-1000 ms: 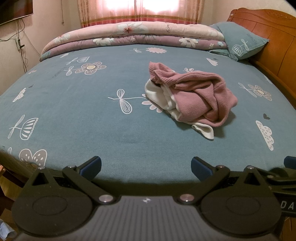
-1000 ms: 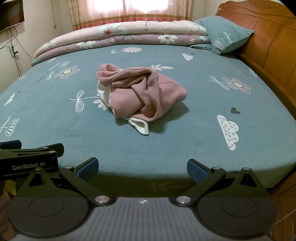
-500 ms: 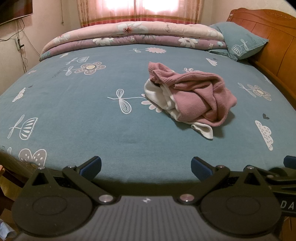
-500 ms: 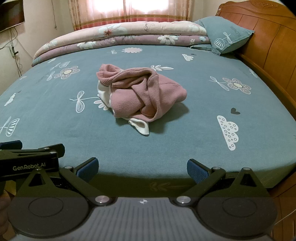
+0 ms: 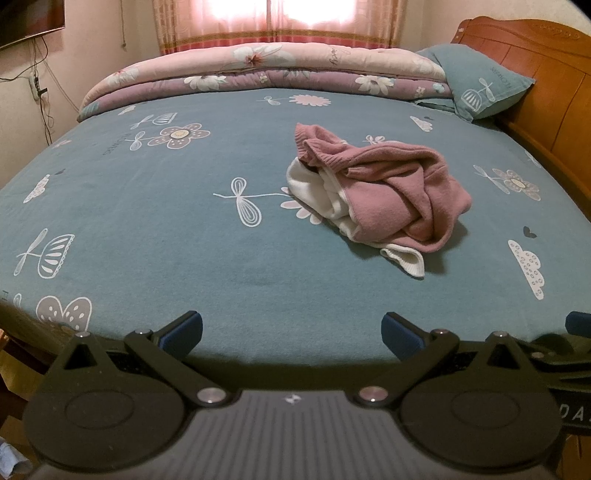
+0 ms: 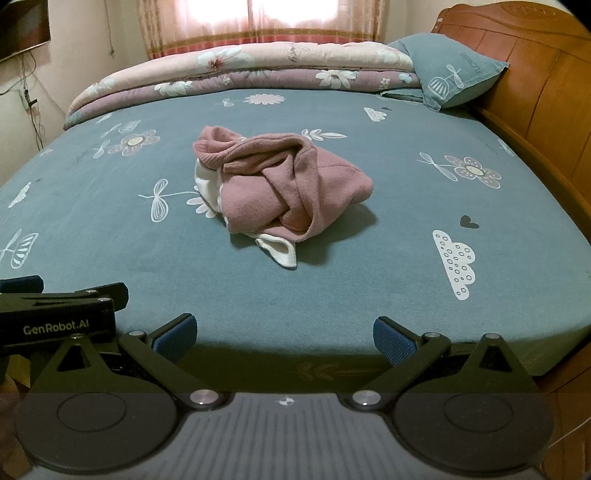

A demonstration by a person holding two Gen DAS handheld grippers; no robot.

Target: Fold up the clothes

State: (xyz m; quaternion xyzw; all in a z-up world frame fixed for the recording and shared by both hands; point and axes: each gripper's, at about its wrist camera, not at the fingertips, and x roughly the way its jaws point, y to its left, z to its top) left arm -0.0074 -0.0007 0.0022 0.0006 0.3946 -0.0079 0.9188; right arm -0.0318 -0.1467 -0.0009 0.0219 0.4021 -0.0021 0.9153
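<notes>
A crumpled pink garment with a white lining (image 5: 384, 192) (image 6: 280, 192) lies in a heap on the blue-green bed sheet (image 5: 184, 240) (image 6: 406, 258), right of centre in the left wrist view and near centre in the right wrist view. My left gripper (image 5: 291, 332) hangs open at the bed's near edge, well short of the garment, with nothing between its blue pads. Beside it, my right gripper (image 6: 282, 338) is also open and empty at the same edge. The left gripper's body (image 6: 59, 314) shows at the left of the right wrist view.
A folded floral quilt (image 5: 266, 70) (image 6: 240, 70) lies along the far side of the bed. A blue-green pillow (image 5: 480, 81) (image 6: 450, 70) leans on the wooden headboard (image 5: 546, 74) (image 6: 535, 74) at the right. Curtains (image 5: 258, 22) hang behind.
Both grippers have barely shifted; the garment sits very slightly lower in the right wrist view. Nothing was grasped or released.
</notes>
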